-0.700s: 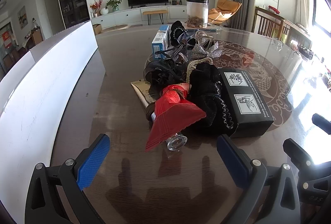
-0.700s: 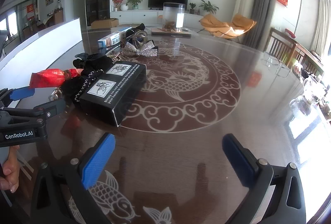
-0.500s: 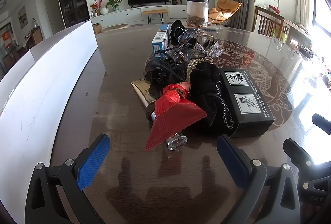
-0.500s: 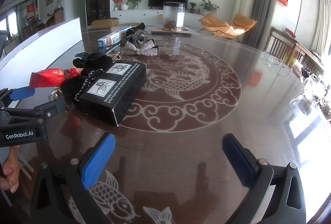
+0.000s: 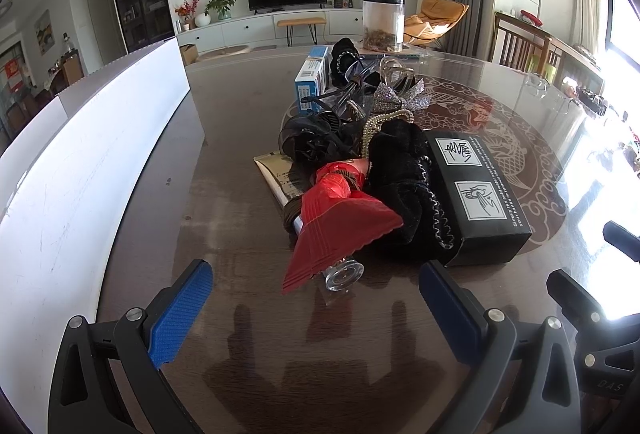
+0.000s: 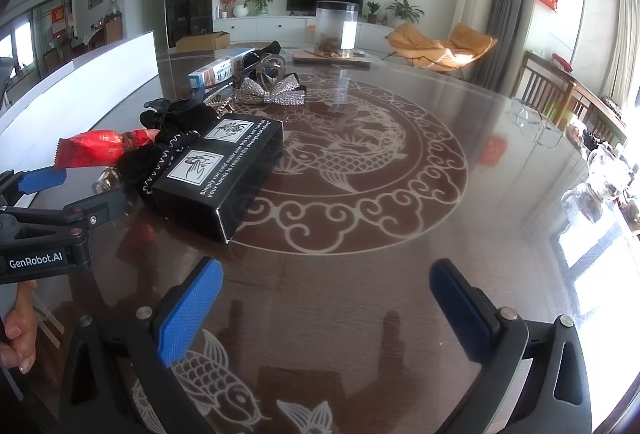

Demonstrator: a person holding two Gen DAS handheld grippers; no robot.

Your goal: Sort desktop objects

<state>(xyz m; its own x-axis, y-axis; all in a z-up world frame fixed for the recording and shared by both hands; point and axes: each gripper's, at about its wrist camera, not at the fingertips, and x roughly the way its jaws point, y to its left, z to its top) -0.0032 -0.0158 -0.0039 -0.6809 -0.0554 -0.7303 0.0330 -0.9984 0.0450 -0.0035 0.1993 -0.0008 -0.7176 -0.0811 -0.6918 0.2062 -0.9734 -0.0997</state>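
A heap of small objects lies on the dark round table [image 5: 240,334]. Nearest me is a red foil packet [image 5: 340,226] over a clear glass stopper [image 5: 344,276]. Beside it sit a black velvet scrunchie [image 5: 400,169], a black box [image 5: 476,189] with white pictograms, a silver sequin bow [image 5: 396,97] and a blue-and-white carton [image 5: 310,81]. My left gripper [image 5: 316,310] hovers open just short of the red packet, nothing between its blue pads. My right gripper [image 6: 324,310] is open over bare table, right of the black box [image 6: 220,173]. The red packet [image 6: 100,147] shows at its left.
A long white board [image 5: 80,173] runs along the table's left side. A clear jar [image 6: 336,29] on a tray stands at the far edge. Glassware [image 6: 600,185] crowds the right rim. A hand [image 6: 18,330] holds the left gripper's handle. The fish-pattern centre [image 6: 360,161] lies right of the heap.
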